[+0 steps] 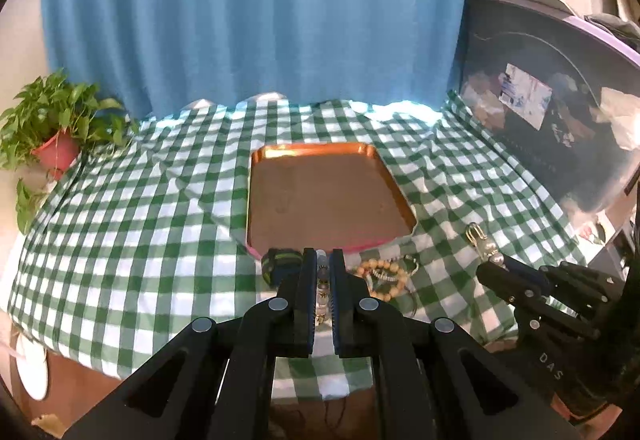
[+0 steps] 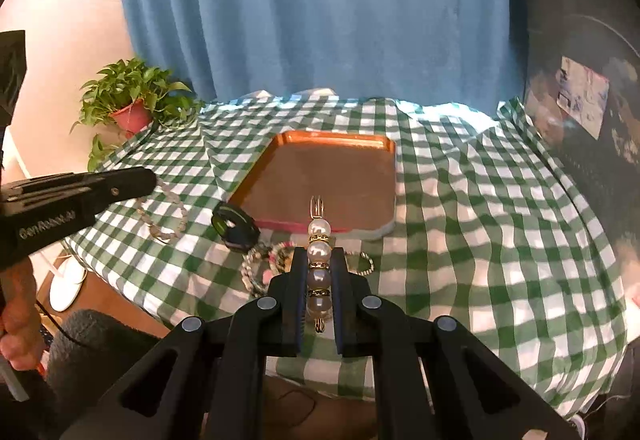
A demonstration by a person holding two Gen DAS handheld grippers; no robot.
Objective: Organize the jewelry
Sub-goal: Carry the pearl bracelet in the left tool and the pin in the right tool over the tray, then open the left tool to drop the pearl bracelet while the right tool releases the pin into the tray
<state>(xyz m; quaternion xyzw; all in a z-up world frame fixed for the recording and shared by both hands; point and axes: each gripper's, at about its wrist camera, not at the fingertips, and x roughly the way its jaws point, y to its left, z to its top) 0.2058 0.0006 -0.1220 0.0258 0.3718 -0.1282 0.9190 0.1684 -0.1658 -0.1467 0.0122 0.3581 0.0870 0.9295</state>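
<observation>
Both pairs of jaws are gripping jewelry: the right gripper [image 2: 319, 280] is pinching one pearl clip [image 2: 319, 260], long axis lying along its fingers, and the left gripper [image 1: 323, 280] one pale bead strand [image 1: 322, 290]. Just beyond are lying one dark band [image 2: 234, 226] and several loose bracelets [image 1: 384, 276]. One bare copper tray [image 2: 390, 183] is waiting straight ahead, about equally near both.
</observation>
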